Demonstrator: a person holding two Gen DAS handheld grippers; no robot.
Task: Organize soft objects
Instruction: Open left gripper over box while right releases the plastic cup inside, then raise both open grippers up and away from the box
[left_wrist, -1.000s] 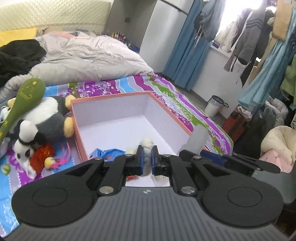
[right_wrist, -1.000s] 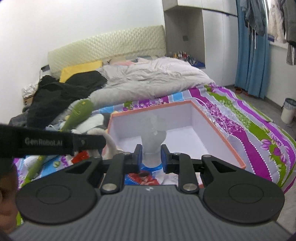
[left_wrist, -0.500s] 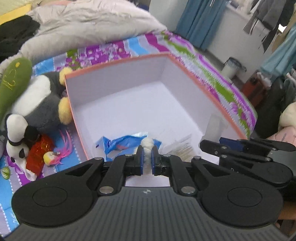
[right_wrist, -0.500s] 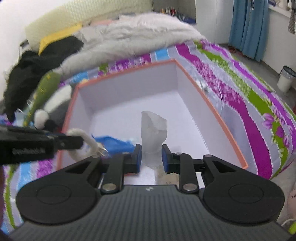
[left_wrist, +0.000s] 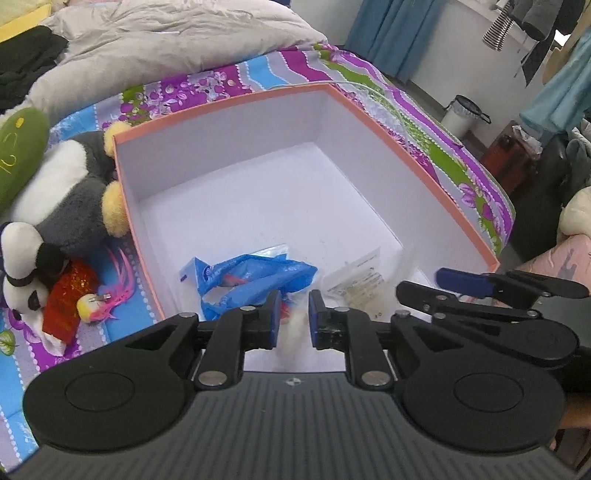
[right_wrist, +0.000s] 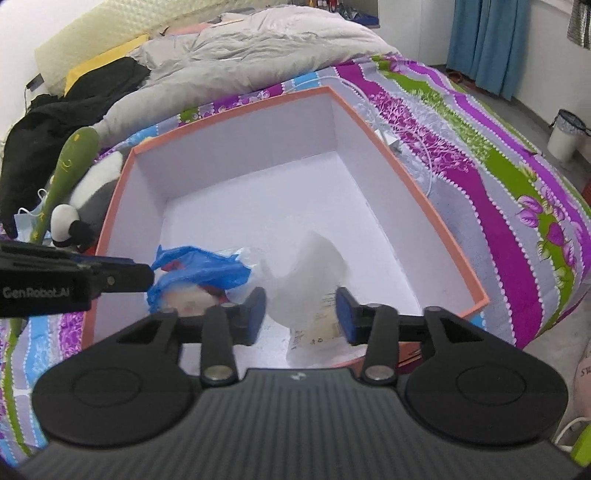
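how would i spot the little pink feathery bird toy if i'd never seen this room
Start at the big orange-rimmed box on the striped bedspread. Just outside its left wall lies a grey and white plush, with a red foil packet below it. The bird toy lies against that packet: smallest thing there, yellow head, bright pink feathers.

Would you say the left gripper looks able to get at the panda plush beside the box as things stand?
Probably yes: the panda plush lies uncovered on the bedspread outside the box's left wall, and the left gripper stands open with only white fluff between its fingers.
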